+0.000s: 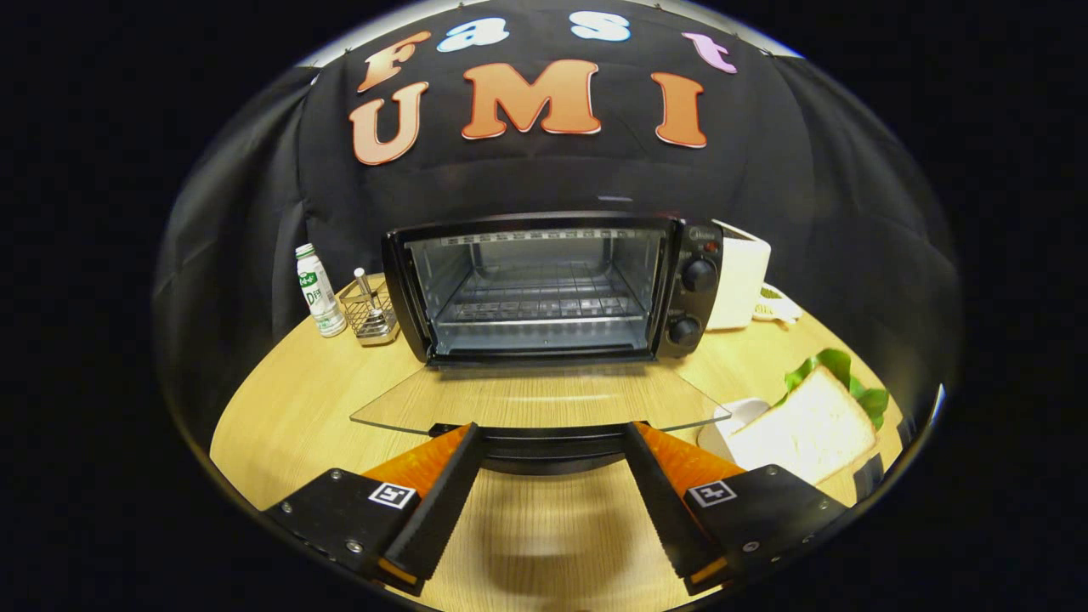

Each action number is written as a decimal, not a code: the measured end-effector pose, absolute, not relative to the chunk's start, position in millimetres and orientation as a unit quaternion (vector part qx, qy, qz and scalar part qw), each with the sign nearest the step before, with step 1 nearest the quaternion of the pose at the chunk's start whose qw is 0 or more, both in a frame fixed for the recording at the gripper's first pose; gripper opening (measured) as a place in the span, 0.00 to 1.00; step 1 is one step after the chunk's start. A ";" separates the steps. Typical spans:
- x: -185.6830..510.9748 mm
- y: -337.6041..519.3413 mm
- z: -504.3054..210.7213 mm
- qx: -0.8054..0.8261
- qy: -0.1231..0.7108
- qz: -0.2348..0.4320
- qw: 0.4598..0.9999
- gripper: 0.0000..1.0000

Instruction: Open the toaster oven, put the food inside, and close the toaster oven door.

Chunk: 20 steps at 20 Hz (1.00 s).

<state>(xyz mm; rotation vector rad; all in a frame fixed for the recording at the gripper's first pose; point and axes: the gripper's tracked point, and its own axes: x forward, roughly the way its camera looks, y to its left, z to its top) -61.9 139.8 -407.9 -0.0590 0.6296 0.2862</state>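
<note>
1. We see the toaster oven [544, 289] at twelve o'clock from the tool [552, 442], standing on the wooden table [289, 416] against the black cloth wall.
2. Its glass door [535, 398] hangs fully open, folded down flat toward us, and the dark door handle [544, 449] lies between the tool's two fingers.
3. The tool's fingers stand spread wide; we see them flank the handle, but we cannot tell whether either one touches it, and they grip nothing.
4. Inside the oven we see a wire rack [540, 299] with nothing resting on it.
5. Two dark knobs [699, 275] sit one above the other on the oven's right panel.
6. The food, a slice of bread [803, 429] with a green leaf [841, 374] behind it, lies at about two o'clock from the tool, on a white plate [722, 429] just beside the right finger and the door's right corner.
7. At ten o'clock, left of the oven, we see a small white bottle [319, 291] with a green label, and next to it a wire holder [374, 313] with a metal stem.
8. A white box-like appliance [744, 276] stands touching or nearly touching the oven's right side.
</note>
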 end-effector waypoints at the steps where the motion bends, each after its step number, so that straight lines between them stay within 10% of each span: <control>1: -62.8 139.9 -413.0 -0.025 0.315 0.138 0.939 1.00; 20: -81.1 130.8 -456.3 -0.029 0.363 0.145 0.920 1.00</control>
